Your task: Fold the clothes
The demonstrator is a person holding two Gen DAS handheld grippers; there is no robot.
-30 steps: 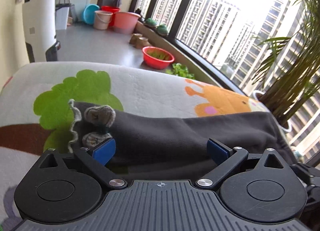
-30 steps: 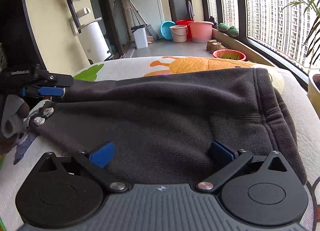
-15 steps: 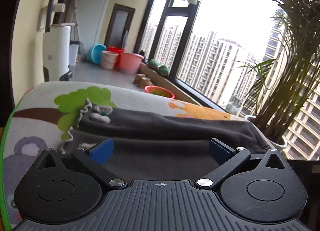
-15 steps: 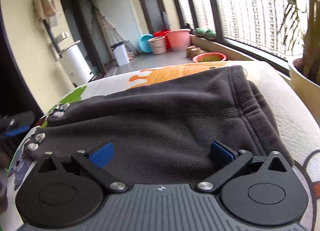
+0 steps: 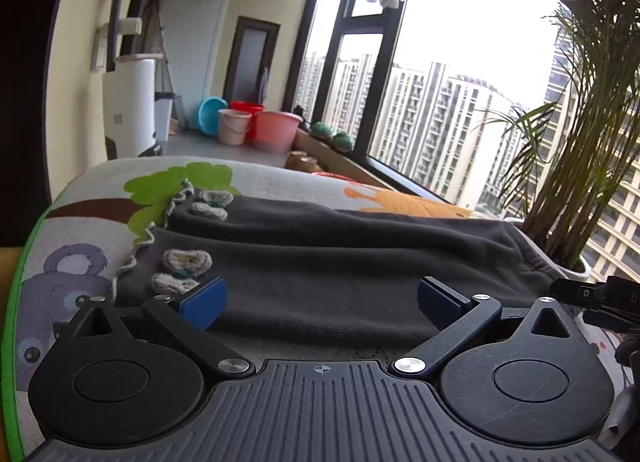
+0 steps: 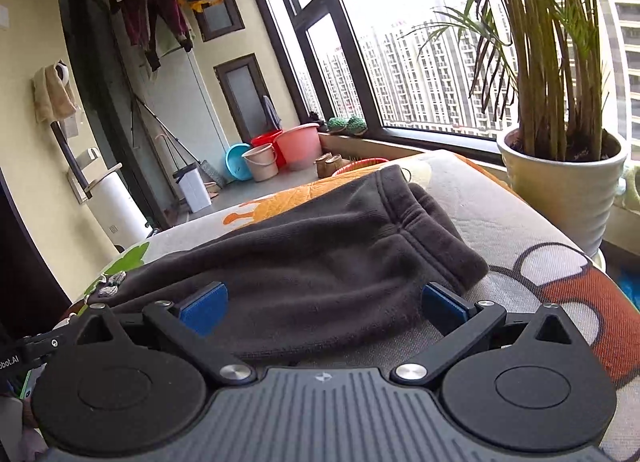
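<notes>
The left claw (image 5: 320, 302) stands wide, its blue pads well apart and holding nothing, low in the frame of its own camera just short of the near hem of the dark grey trousers (image 5: 340, 262); the right claw (image 6: 323, 304) is likewise spread wide and empty, its pads hovering over the near edge of the same garment at the waistband end. The trousers lie lengthwise across the cartoon-print surface (image 5: 80, 262), filling the middle of both views: the waistband (image 6: 420, 230) sits toward the right of the frame in the right wrist view, near the potted palm (image 6: 560, 190), and the two leg ends with their small grey appliqué patches (image 5: 186, 260) and frilled trim sit at middle left in the left wrist view. One leg appears laid alongside or partly over the other, with a long ridge running between them, so the garment looks already doubled lengthwise, though the pictures cannot settle how neatly. With both claws open and clear of the cloth, this would fit either a pause between folds or the release after the last one. If a further fold is wanted, it would call for each claw to close on both layers of cloth together and carry them evenly, since the soft fleece will sag and slide if only the top layer is caught.
</notes>
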